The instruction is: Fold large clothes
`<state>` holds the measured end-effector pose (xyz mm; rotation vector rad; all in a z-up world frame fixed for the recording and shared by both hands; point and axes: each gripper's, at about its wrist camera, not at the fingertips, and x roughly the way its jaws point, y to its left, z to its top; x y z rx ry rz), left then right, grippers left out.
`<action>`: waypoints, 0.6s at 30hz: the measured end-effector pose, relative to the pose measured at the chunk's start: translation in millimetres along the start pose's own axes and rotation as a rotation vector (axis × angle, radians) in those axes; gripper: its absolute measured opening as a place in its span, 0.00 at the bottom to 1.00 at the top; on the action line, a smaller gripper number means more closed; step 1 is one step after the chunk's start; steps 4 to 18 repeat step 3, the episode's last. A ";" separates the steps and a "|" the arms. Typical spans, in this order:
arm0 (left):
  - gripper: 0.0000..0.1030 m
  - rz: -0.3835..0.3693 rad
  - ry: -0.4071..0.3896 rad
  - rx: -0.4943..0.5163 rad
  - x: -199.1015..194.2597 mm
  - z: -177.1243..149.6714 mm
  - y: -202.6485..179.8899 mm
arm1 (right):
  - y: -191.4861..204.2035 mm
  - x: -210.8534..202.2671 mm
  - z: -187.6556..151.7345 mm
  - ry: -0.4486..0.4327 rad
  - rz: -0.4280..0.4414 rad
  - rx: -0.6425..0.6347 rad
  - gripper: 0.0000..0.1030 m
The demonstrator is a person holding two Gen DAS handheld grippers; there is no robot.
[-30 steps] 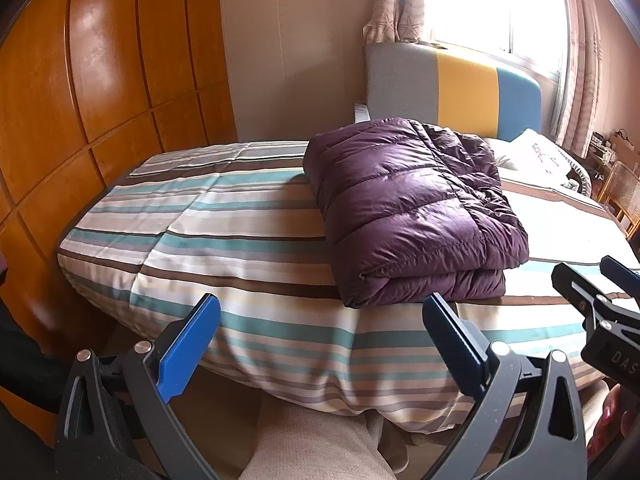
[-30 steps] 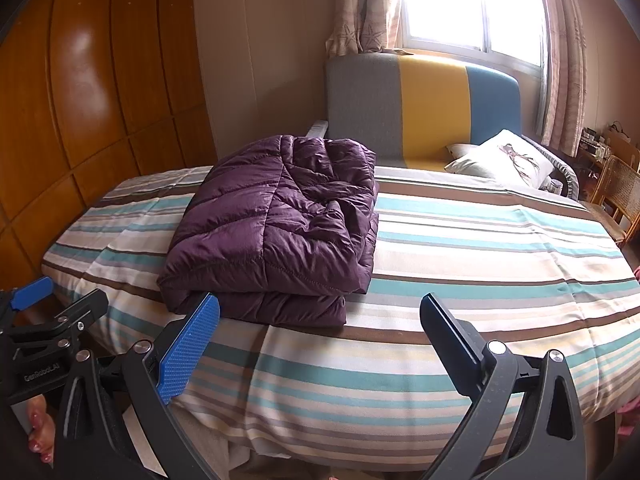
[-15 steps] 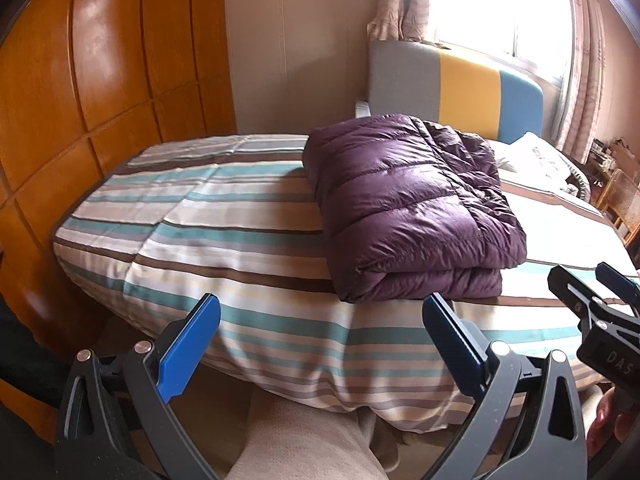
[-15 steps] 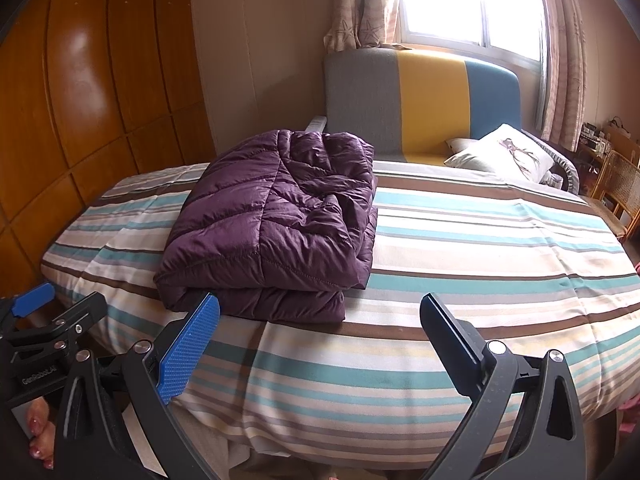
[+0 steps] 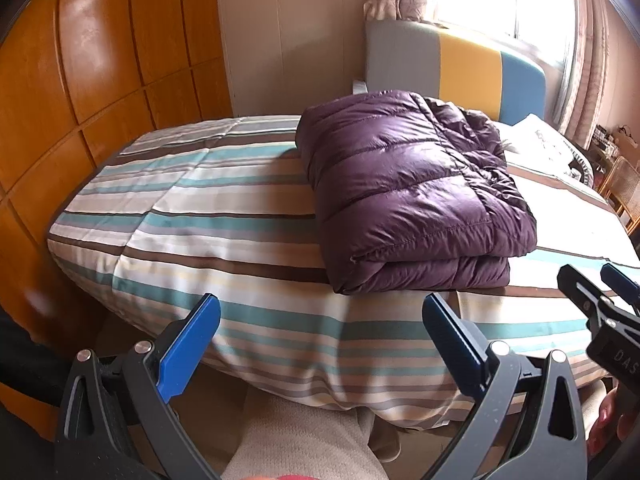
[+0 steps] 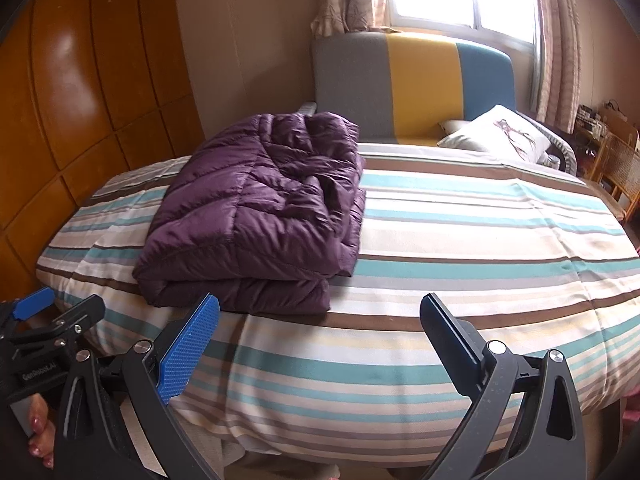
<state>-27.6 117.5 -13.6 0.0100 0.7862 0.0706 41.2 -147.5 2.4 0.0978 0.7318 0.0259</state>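
A purple quilted down jacket (image 5: 408,196) lies folded in a thick rectangle on the striped bed (image 5: 224,208). From the right wrist view the same jacket (image 6: 256,216) rests on the bed's left half, near the foot edge. My left gripper (image 5: 320,320) hangs open below the foot of the bed, short of the jacket and holding nothing. My right gripper (image 6: 320,320) is open too, to the right of the jacket's near edge, with nothing between its fingers. Each gripper shows at the edge of the other's view: right gripper (image 5: 600,296), left gripper (image 6: 52,316).
A grey, yellow and blue headboard (image 6: 416,84) stands under a bright window. A white pillow (image 6: 500,136) lies at the bed's head. Orange wooden wardrobe panels (image 5: 80,80) line the left side. A wicker chair (image 6: 620,172) sits at far right. The person's knee (image 5: 304,436) is below.
Both views have shifted slightly, and the bed and jacket now sit a little lower and closer. The jacket has not moved on the bed; both grippers stay open.
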 end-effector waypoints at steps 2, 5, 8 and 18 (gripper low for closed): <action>0.98 0.016 0.005 0.006 7.8 4.0 0.9 | -7.8 6.3 1.9 0.014 -0.010 0.013 0.97; 0.98 0.019 0.013 0.008 10.8 5.5 1.3 | -13.0 10.1 3.5 0.018 -0.019 0.022 0.97; 0.98 0.019 0.013 0.008 10.8 5.5 1.3 | -13.0 10.1 3.5 0.018 -0.019 0.022 0.97; 0.98 0.019 0.013 0.008 10.8 5.5 1.3 | -13.0 10.1 3.5 0.018 -0.019 0.022 0.97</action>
